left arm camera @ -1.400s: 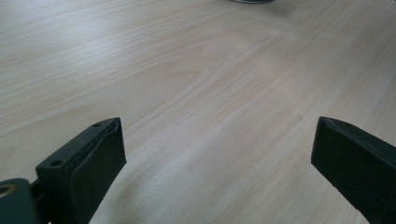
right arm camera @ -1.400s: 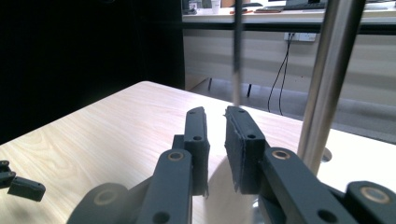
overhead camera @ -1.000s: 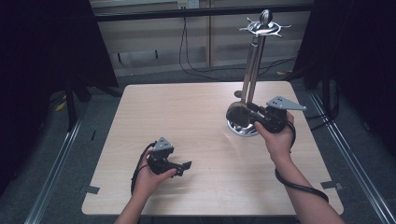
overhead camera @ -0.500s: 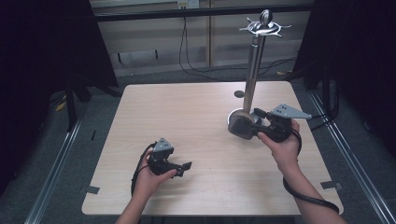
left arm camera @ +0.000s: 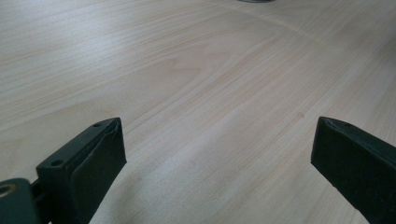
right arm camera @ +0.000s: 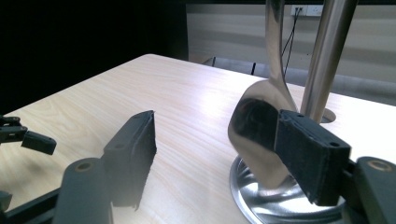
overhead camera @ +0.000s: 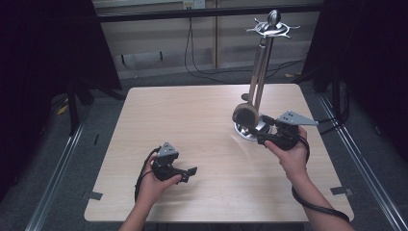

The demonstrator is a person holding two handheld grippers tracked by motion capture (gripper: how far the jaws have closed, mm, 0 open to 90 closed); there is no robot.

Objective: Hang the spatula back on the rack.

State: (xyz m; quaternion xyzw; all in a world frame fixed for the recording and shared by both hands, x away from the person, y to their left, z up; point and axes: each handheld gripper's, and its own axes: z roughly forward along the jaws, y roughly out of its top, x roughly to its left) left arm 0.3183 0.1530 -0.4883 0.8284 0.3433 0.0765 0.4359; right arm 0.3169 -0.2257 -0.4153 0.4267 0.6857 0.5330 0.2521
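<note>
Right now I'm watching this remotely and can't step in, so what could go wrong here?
1. The ladle hangs from the stand, its bowl beside one pad of the right gripper, whose jaws have just been opening; a nudge could set it swinging or unhook it.
2. The right gripper sits at the stand's base; a bump might tip the tall stand.

My right gripper (right arm camera: 212, 154) has just been opening its jaws, and the hanging ladle (right arm camera: 261, 126) sits just inside the right jaw, with the steel stand (right arm camera: 327, 60) and its round base (overhead camera: 248, 132) close behind, so forward travel is blocked there. To its left the table (overhead camera: 192, 120) lies bare all the way to my left gripper (overhead camera: 185, 172), whose spread jaws face open wood.
</note>
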